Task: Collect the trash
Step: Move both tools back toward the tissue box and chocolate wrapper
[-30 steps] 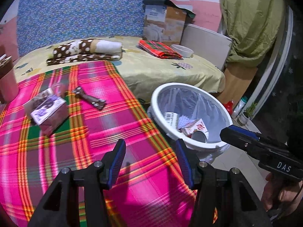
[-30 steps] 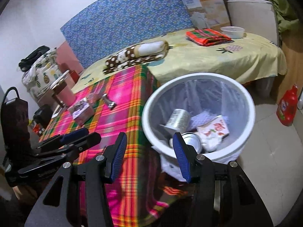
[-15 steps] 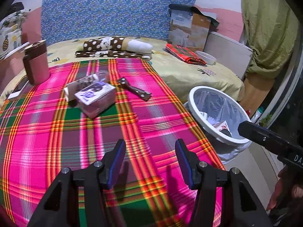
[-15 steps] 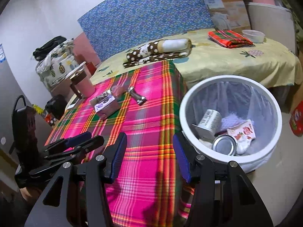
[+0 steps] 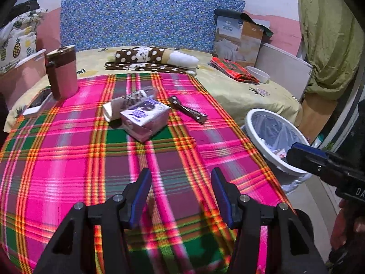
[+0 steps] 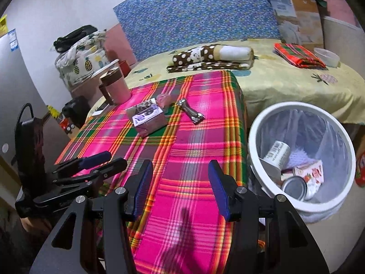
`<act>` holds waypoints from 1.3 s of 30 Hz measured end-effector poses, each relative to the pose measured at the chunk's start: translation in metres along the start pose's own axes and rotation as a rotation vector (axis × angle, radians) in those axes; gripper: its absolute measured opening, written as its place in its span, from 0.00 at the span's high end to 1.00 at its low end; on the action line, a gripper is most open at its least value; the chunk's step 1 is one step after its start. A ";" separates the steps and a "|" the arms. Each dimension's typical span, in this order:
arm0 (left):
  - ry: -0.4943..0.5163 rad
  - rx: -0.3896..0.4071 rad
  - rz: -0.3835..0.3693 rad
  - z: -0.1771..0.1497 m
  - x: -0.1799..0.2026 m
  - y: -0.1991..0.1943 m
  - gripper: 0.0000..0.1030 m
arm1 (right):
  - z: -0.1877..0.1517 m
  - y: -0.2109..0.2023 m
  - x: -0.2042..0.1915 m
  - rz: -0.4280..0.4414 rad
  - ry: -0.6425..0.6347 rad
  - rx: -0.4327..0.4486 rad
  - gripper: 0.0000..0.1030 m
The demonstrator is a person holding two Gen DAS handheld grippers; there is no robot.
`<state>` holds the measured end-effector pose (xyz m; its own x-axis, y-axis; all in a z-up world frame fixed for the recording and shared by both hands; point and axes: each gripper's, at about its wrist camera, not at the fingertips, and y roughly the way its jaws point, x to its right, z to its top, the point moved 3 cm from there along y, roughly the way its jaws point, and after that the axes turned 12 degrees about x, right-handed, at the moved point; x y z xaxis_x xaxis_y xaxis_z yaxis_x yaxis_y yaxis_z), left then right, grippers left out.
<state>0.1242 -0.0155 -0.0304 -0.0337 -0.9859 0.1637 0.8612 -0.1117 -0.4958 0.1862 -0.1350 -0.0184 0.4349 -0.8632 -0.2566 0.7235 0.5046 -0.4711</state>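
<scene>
On the pink plaid cloth (image 5: 68, 164) lie a purple carton (image 5: 146, 116) (image 6: 149, 119), a crumpled wrapper (image 5: 127, 102) behind it, a clear plastic cup (image 6: 165, 99) and a brown snack wrapper (image 5: 188, 109) (image 6: 190, 113). The white bin (image 5: 269, 141) (image 6: 255, 137) at the cloth's right edge holds a can, a paper cup and a small carton. My left gripper (image 5: 180, 182) hangs open and empty over the near cloth. Beside the bin, my right gripper (image 6: 180, 175) is open and empty too.
A pink tumbler (image 5: 61, 73) and a phone (image 5: 37, 106) stand at the cloth's far left. Behind are a dotted rolled blanket (image 5: 155, 59), folded red cloth (image 5: 232, 70), a white bowl (image 5: 259, 74) and a cardboard box (image 5: 237, 38). A red bottle (image 6: 360, 166) stands on the floor.
Both grippers swung left, away from the bin and over the plaid cloth. The carton and wrappers now sit nearer the middle of each view. Jaws unchanged.
</scene>
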 end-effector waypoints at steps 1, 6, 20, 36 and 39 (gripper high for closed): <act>0.000 0.002 0.000 0.002 -0.003 0.001 0.45 | 0.001 0.002 -0.001 0.001 -0.001 -0.002 0.49; 0.012 0.000 0.017 0.008 -0.015 0.006 0.45 | 0.007 0.013 -0.007 0.009 -0.029 -0.009 0.49; 0.055 0.005 0.028 0.036 -0.039 0.036 0.45 | 0.022 0.051 -0.003 0.005 -0.069 -0.060 0.49; 0.154 -0.040 -0.034 0.057 -0.044 0.096 0.36 | 0.027 0.107 0.017 -0.025 -0.096 -0.149 0.49; 0.166 -0.057 -0.041 0.056 -0.046 0.104 0.36 | 0.027 0.116 0.020 -0.032 -0.099 -0.166 0.49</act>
<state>0.2441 0.0255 -0.0419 -0.1554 -0.9869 0.0444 0.8272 -0.1546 -0.5402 0.2936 -0.0935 -0.0553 0.4697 -0.8684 -0.1592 0.6428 0.4600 -0.6125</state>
